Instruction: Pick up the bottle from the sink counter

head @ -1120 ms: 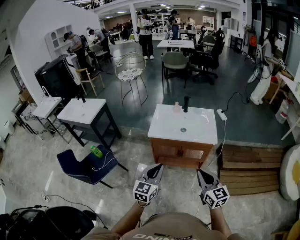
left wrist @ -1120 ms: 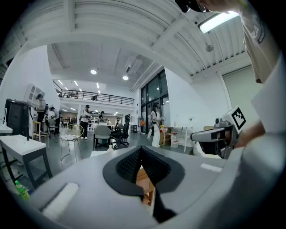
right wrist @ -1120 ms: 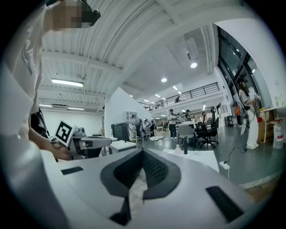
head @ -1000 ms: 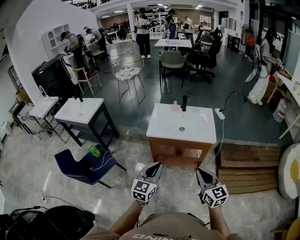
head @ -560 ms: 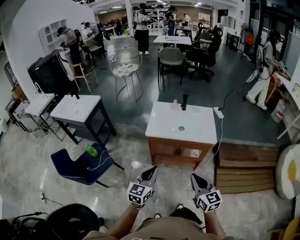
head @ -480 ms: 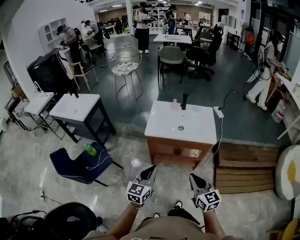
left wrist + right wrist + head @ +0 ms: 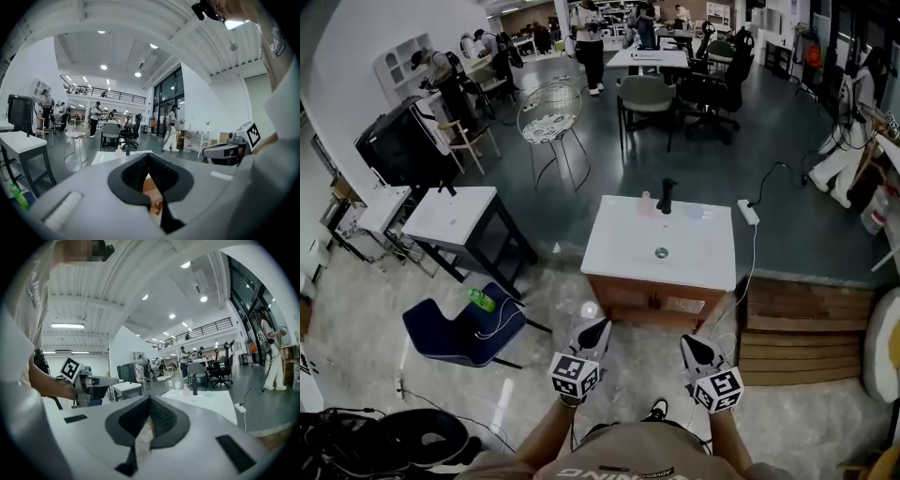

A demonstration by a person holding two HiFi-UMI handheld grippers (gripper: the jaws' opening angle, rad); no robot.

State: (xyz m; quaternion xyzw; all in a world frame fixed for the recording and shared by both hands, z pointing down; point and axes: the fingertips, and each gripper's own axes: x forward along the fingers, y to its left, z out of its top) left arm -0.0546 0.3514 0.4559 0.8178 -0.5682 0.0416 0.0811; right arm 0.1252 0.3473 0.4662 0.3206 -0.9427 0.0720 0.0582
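A small pale pink bottle point(image 7: 647, 202) stands at the back edge of the white sink counter point(image 7: 619, 253), just left of the black faucet point(image 7: 667, 195). Both grippers are held low in front of me, well short of the counter, over the floor. My left gripper point(image 7: 598, 324) is shut and empty, as is my right gripper point(image 7: 686, 341). In the left gripper view the bottle point(image 7: 119, 149) shows far off beyond the closed jaws. The right gripper view shows the bottle point(image 7: 186, 390) beside the faucet point(image 7: 194, 385), also far ahead.
A blue chair point(image 7: 459, 330) with a green bottle point(image 7: 480, 300) and a cable stands to the left. A second white sink table point(image 7: 450, 214) is beyond it. A power strip point(image 7: 748, 212) lies right of the counter, wooden steps point(image 7: 802, 328) further right. People work farther back.
I have stepped nearer: the sink counter now sits larger and closer in the head view. Both grippers have come forward toward it side by side, jaws still closed.
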